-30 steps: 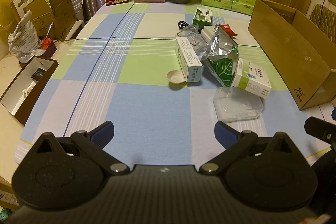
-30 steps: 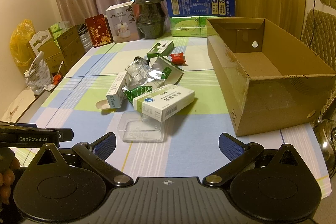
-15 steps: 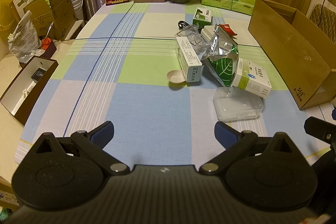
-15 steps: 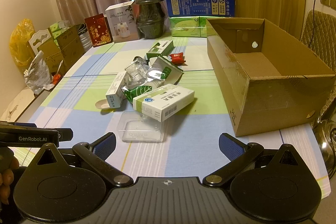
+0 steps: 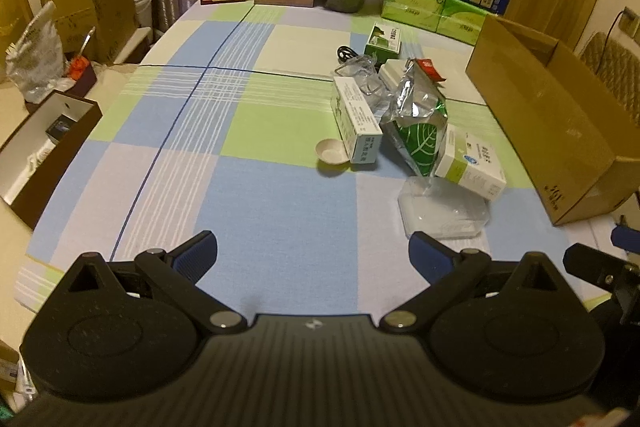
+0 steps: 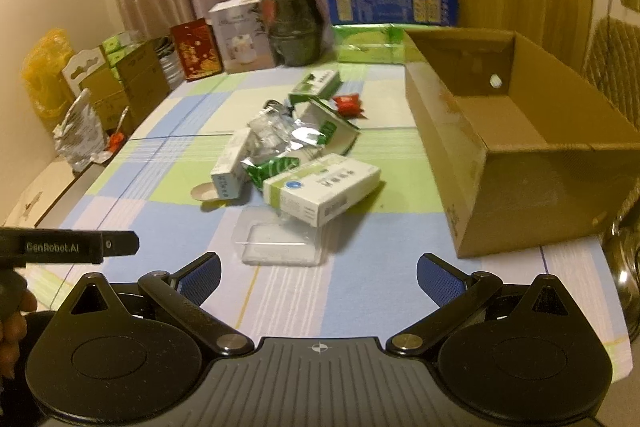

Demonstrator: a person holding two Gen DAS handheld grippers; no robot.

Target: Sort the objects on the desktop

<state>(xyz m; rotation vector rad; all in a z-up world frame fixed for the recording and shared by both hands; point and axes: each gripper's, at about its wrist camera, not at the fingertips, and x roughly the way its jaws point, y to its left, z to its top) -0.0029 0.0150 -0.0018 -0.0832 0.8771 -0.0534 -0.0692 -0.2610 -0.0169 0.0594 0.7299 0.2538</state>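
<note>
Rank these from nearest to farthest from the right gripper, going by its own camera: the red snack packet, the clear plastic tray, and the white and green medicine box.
From the right gripper:
1. Clear plastic tray, just ahead, slightly left.
2. White and green medicine box, behind the tray, its near end overlapping it.
3. Red snack packet, far side of the pile.

Cardboard box [image 6: 520, 155] stands right of the clutter pile [image 6: 296, 163] on the table [image 6: 360, 291].
</note>
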